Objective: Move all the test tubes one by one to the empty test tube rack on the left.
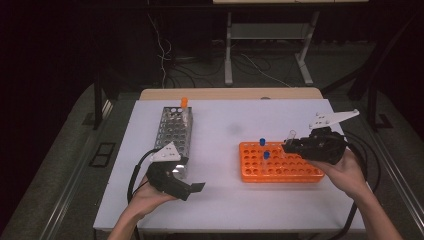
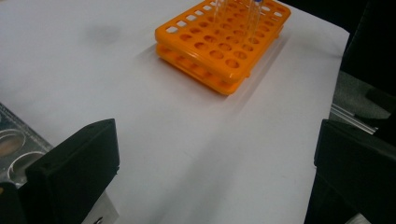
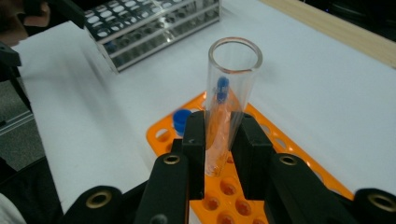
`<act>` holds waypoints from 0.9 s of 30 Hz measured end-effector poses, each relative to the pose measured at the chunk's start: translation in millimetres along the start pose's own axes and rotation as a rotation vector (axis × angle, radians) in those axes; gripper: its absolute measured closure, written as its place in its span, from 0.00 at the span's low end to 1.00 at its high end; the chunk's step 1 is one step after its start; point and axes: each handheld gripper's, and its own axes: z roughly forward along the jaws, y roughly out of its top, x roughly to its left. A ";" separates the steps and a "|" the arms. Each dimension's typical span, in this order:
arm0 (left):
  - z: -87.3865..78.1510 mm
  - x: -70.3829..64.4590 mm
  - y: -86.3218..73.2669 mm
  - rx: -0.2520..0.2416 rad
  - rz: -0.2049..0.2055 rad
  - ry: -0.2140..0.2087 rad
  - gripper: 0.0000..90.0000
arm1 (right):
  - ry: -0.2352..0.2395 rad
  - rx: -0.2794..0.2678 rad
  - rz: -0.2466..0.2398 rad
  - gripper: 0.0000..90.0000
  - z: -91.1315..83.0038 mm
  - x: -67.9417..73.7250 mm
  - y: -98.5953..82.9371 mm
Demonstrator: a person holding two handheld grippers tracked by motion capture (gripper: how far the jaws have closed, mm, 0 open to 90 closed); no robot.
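My right gripper (image 1: 291, 146) is shut on a clear uncapped test tube (image 3: 229, 88), held upright over the far side of the orange rack (image 1: 280, 170). The tube's (image 1: 292, 135) lower end reaches the rack's (image 3: 285, 142) top; whether it sits in a hole is unclear. Two blue-capped tubes (image 1: 262, 141) (image 1: 266, 155) stand in this rack, one of them (image 3: 180, 119) just left of my right gripper (image 3: 223, 140). My left gripper (image 1: 194, 189) rests open near the table's front left, its jaws wide apart (image 2: 210, 158) with nothing between them, facing the orange rack (image 2: 224, 46).
A metal rack (image 1: 174, 132) lies at the left behind my left gripper, with an orange-capped tube (image 1: 184, 102) at its far end. Its corner (image 2: 14, 144) shows beside the left jaw. White tabletop (image 1: 225, 125) stretches between the two racks. Cables trail from both grippers.
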 end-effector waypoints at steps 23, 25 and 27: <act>-12.8 -11.4 44.4 0.015 0.077 -0.043 0.00 | 0.120 0.019 -0.135 0.84 1.9 54.7 53.3; -13.1 -12.8 49.4 0.018 0.084 -0.051 0.00 | 0.131 0.022 -0.140 0.84 5.6 57.3 55.5; -13.4 -13.6 55.0 0.029 0.100 -0.058 0.00 | 0.140 0.031 -0.140 0.84 9.8 59.9 57.5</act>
